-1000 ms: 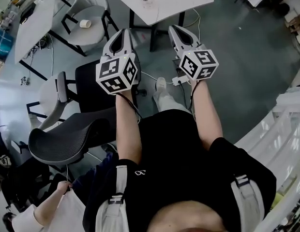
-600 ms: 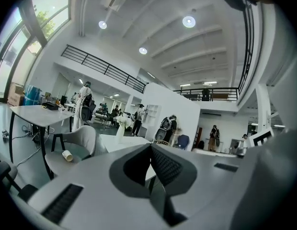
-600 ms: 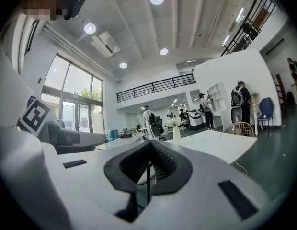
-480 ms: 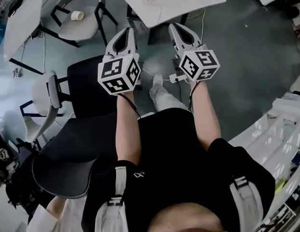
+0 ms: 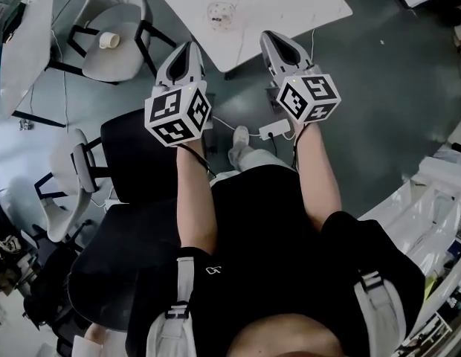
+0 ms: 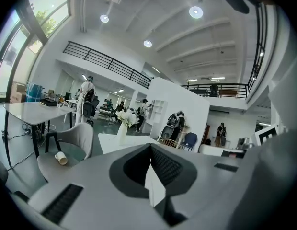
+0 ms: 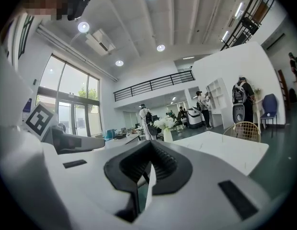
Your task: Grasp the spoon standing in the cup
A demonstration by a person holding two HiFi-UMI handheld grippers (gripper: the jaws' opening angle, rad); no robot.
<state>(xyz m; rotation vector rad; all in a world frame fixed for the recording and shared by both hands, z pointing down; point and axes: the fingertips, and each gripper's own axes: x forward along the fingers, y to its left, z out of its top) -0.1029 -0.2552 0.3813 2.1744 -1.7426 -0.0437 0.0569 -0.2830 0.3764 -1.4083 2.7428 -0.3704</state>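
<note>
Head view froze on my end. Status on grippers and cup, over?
Left gripper and right gripper both shut, empty, short of white table. Clear cup stands on it, untouched; spoon hard to make out. Path looks open.

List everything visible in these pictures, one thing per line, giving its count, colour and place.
tables: 3, white; one ahead, others at left and top-right edges
glass: 1, clear, on the table ahead; contents too small to tell
paper cup: 1, white, lying on a grey chair's seat
grey chairs: 2, top left and left edge
black chairs: 2, lower left
power strip: 1, white, on the floor
shoe: 1, white, on the floor
left tool: 1, white, shut, empty
right tool: 1, white, shut, empty
</note>
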